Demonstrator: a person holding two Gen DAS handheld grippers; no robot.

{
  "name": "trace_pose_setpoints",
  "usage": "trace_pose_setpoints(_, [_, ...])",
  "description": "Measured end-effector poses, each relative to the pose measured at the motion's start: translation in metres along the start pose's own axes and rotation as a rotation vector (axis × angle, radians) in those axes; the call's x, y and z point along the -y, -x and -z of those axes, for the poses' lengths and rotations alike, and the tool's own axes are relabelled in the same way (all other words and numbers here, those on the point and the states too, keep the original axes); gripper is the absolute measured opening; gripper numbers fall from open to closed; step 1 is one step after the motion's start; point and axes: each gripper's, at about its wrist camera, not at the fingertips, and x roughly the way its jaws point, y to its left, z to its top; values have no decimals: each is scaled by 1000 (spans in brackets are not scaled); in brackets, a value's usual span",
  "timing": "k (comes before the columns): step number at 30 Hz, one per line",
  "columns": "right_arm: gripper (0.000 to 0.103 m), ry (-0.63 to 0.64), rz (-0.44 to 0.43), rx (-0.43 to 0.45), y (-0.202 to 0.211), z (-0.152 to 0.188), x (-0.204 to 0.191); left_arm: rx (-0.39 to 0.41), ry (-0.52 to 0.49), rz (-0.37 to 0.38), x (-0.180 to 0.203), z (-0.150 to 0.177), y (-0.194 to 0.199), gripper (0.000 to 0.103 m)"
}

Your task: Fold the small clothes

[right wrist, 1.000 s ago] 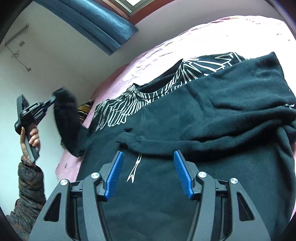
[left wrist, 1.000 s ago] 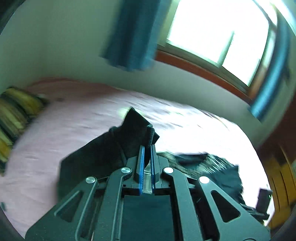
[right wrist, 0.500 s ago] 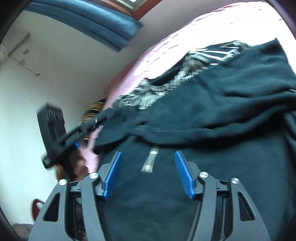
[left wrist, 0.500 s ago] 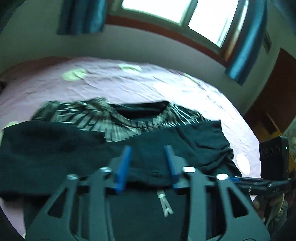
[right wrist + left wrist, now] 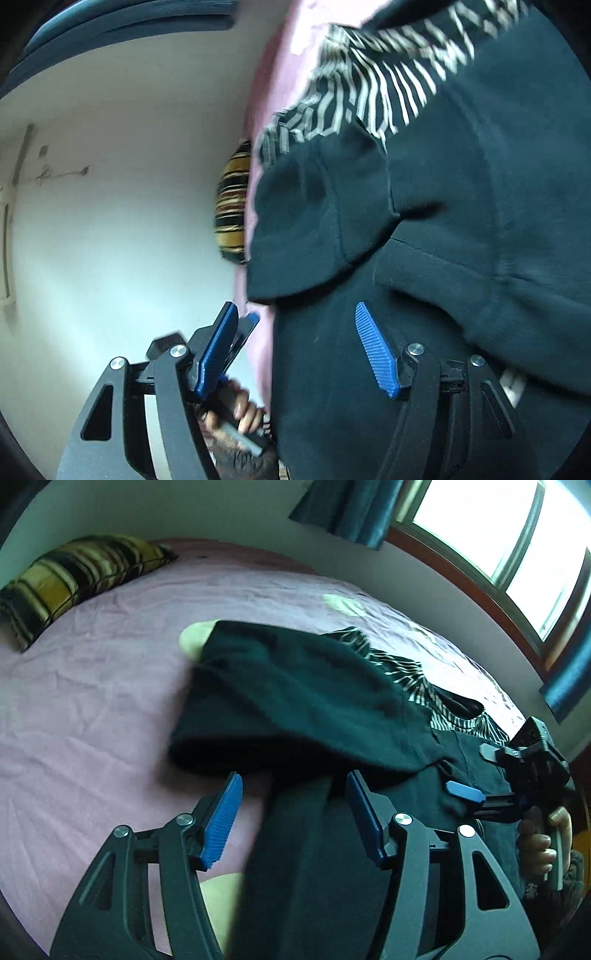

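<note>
A striped pillow (image 5: 74, 572) is sitting at the far left on the pink bed sheet (image 5: 92, 701). Moving right, the black sweatshirt (image 5: 314, 701) is lying spread on the sheet, one sleeve (image 5: 280, 716) folded across its body and a white-patterned panel (image 5: 406, 679) showing near the collar. The left gripper (image 5: 293, 812) is hovering with its jaws spread wide, grasping nothing, its blue pads straddling the garment's left edge. Further right, the right gripper (image 5: 297, 354) is likewise hanging released over the lower body of the garment. The folded sleeve is looking loosely laid; if either tool is snagging only the top layer on the next pinch, the sleeve is likely sliding back out and the fold is coming undone
</note>
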Motion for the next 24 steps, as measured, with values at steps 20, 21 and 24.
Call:
trace_pose_setpoints(20, [54,-97,243,353,-42,35,-25,-11,83,87,-15,10,-8,63])
trace_pose_setpoints(21, [55,-100,241,376,-40,31,-24,-12,89,91,-16,10,-8,63])
trace_pose_setpoints(24, [55,-119,205,442,-35,24,-20,-7,110,109,-21,11,-8,63])
